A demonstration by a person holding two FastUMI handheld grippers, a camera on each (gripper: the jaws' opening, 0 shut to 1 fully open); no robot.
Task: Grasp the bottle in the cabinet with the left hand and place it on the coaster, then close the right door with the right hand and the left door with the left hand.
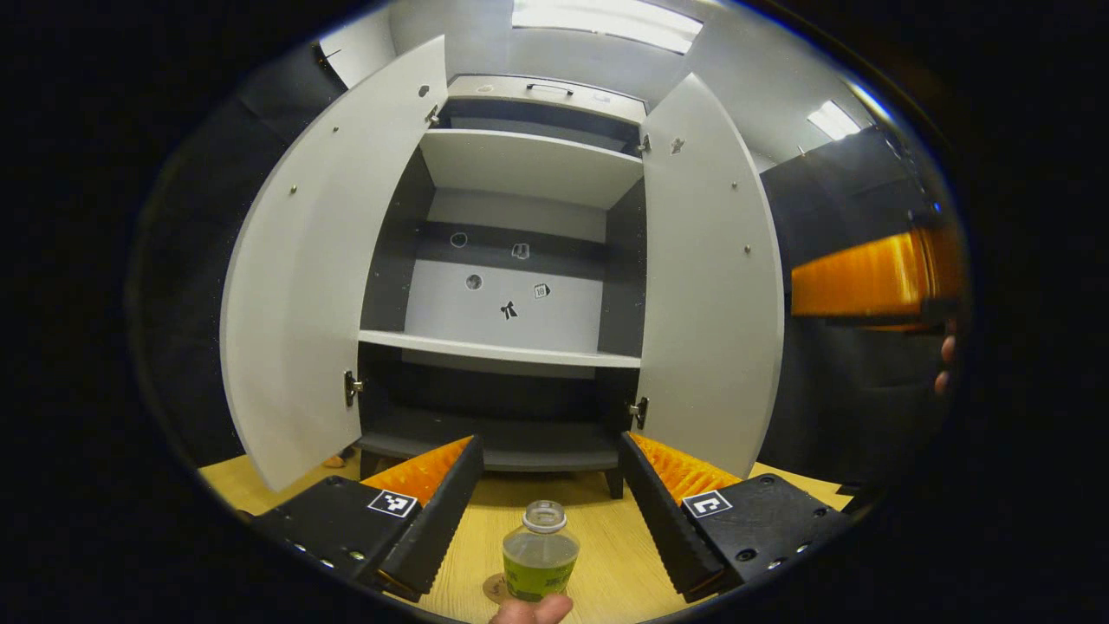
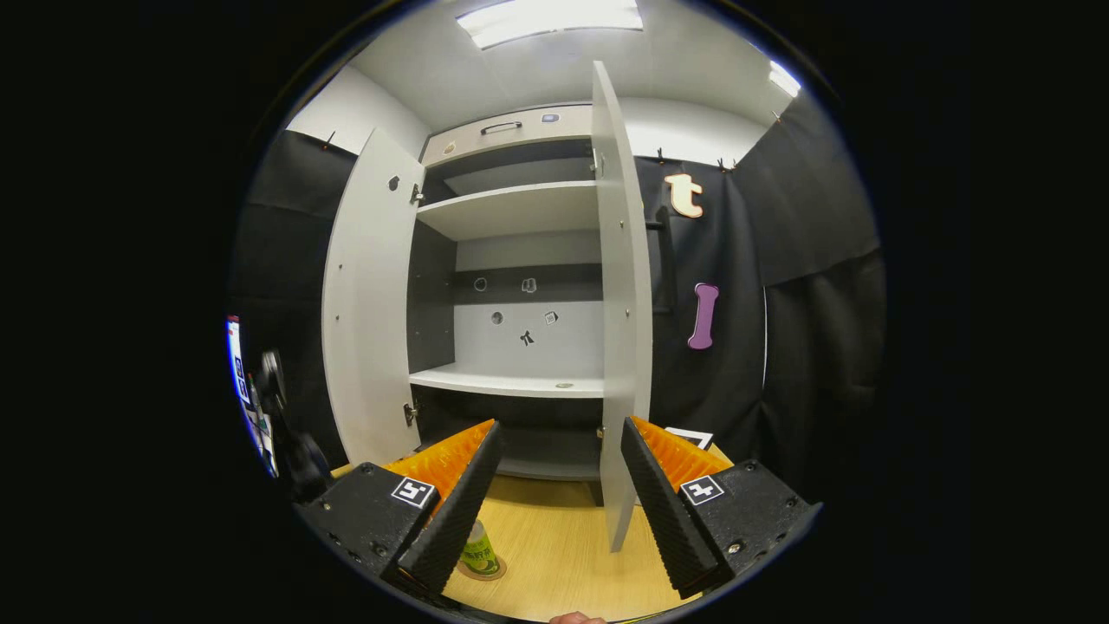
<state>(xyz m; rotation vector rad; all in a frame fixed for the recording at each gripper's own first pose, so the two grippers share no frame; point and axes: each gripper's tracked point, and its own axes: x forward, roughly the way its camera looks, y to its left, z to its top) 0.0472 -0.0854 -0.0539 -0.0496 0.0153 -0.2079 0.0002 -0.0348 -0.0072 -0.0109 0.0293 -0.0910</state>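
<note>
Your bottle point(image 1: 541, 555) is clear rounded plastic with a pale cap and a green label, standing upright on the round coaster point(image 1: 496, 589) on the wood-grain worktop point(image 1: 606, 555). It sits at 6 o'clock between the ridged fingers of your left tool point(image 1: 546, 511), spread wide, touching neither. The cabinet's point(image 1: 520, 286) 2 flat matte doors stand open. Your right tool point(image 2: 559, 507), also spread, faces the right door point(image 2: 619, 347) edge-on; the bottle is at 7 o'clock.
</note>
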